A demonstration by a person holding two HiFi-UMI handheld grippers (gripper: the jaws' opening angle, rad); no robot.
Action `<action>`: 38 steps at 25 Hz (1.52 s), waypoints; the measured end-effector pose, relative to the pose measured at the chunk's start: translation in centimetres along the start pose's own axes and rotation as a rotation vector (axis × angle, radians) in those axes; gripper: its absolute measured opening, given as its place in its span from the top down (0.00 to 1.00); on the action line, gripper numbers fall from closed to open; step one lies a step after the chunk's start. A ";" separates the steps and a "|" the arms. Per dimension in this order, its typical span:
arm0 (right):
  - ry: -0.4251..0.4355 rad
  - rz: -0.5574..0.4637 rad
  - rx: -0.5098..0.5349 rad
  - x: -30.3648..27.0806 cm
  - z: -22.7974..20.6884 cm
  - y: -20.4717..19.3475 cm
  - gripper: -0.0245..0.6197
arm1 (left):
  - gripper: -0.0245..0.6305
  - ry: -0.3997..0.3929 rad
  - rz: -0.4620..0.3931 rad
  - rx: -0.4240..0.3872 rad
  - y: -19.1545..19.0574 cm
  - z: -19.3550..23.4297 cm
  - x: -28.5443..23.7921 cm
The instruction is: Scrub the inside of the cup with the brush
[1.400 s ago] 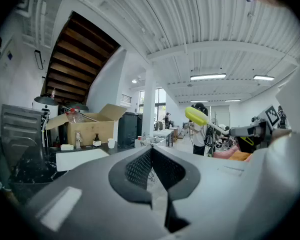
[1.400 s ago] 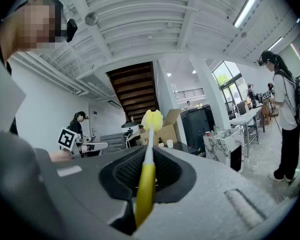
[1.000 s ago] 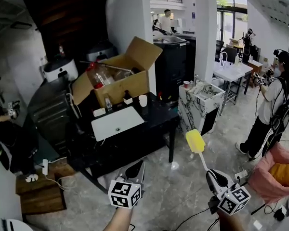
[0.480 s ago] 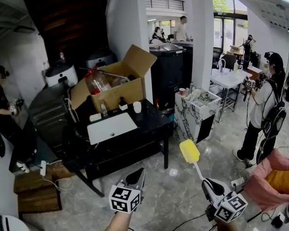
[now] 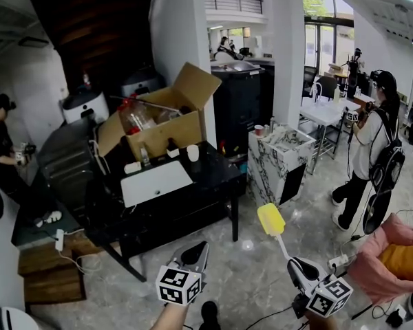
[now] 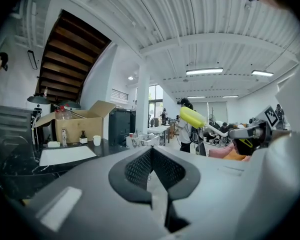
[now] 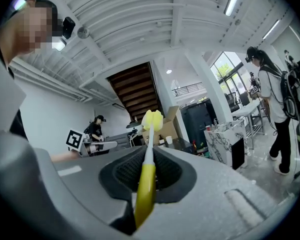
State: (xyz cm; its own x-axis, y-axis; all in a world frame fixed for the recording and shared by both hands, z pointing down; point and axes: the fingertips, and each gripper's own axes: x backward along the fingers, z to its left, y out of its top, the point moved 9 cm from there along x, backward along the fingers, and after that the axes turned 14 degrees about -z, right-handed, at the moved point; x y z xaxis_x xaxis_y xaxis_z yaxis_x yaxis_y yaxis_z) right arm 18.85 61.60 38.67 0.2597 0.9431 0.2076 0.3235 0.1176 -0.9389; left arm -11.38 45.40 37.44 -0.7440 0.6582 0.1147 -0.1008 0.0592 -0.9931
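- Carrying both claws closer to the black table than a second ago; still walking up, scrubbing not yet begun.
- Keeping the left claw (image 5: 196,253) pressed together on nothing, ribbed black pads meeting.
- Clamping the right claw (image 5: 299,268) on the brush (image 5: 274,225): slim smooth handle, soft yellow sponge head jutting ahead of the jaws.
- Finding the small white cup (image 5: 193,152) well ahead of both claws, standing upright on the glossy table (image 5: 220,174), beside a flat white sheet (image 5: 156,183), before an open cardboard box (image 5: 162,135).

Left gripper (image 5: 195,254) jaws together, empty; right gripper (image 5: 297,267) tight around brush (image 5: 271,220) handle.
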 end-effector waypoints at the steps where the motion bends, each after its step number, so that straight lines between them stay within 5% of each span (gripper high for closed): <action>1: -0.001 0.006 -0.002 -0.5 -0.1 -0.1 0.90 | 0.93 -0.001 0.003 0.003 -0.2 0.4 -0.3; 23: -0.054 0.085 0.033 -22.9 -3.8 -2.7 0.90 | 0.93 -0.051 -0.020 0.061 -1.9 20.3 -14.8; 38: -0.076 0.049 -0.015 -29.6 -5.8 -4.2 0.90 | 0.93 -0.061 -0.001 0.053 -1.5 26.9 -17.6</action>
State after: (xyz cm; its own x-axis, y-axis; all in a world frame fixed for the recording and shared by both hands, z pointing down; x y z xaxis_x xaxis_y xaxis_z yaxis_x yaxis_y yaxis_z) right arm 15.07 31.37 38.03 0.2064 0.9685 0.1394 0.3261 0.0662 -0.9430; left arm -15.89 13.57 37.55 -0.7824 0.6114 0.1189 -0.1355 0.0191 -0.9906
